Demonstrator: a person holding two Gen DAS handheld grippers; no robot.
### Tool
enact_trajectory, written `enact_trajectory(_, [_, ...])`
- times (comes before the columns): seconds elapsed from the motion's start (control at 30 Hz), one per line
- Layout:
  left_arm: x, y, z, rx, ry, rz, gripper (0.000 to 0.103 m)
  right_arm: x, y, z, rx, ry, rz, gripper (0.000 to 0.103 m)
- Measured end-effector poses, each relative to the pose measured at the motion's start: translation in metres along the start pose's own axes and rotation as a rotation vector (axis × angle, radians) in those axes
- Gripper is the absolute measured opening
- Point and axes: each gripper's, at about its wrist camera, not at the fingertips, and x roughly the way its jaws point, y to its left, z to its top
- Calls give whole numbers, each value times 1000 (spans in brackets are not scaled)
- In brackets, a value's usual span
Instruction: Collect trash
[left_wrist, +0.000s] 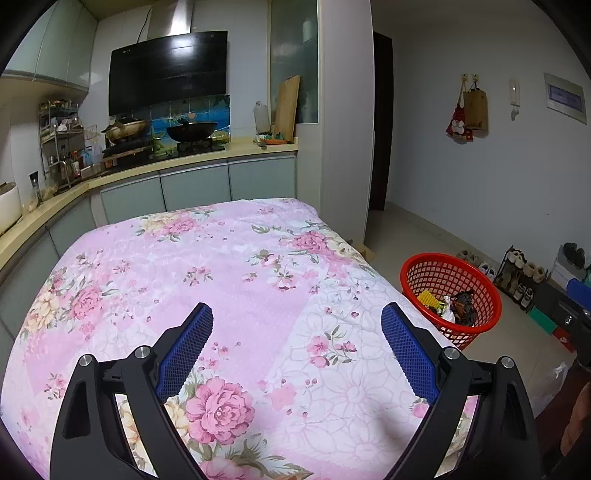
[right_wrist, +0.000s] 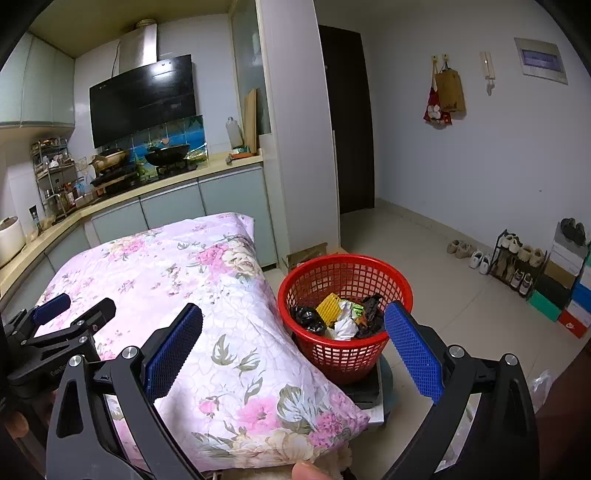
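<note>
My left jaws, black frames w/ blue ribbed pads (left_wrist: 297, 345), are spread wide apart, nothing between them, hovering over the table covered by a pink floral quilted cloth (left_wrist: 207, 258). My right jaws, same black-and-blue build (right_wrist: 293, 341), also stand wide apart and hold nothing, above the cloth's right edge and the basket. From the right wrist view my left gripper shows at lower left over the cloth.

The red plastic mesh basket (right_wrist: 345, 273) sits on the floor just beside the table's right side, on a dark flat object. Inside it: a crumpled black plastic bag (right_wrist: 308, 319), a yellow ribbed piece (right_wrist: 328, 308), crumpled white paper (right_wrist: 343, 323), plus dark scraps I can't make out. The left wrist view shows the same basket (left_wrist: 448, 275) to the right of the table.

Behind: kitchen counter w/ black wok (left_wrist: 191, 131) on the stove, black range hood (left_wrist: 168, 70) above. Shoe rack (right_wrist: 517, 258) by the far wall.
</note>
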Motion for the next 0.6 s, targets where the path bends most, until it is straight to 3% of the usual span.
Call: enact_trajectory(0.6, [6,-2,-5,5,30,-16,89,5,-4,-7,29,36,-16,96])
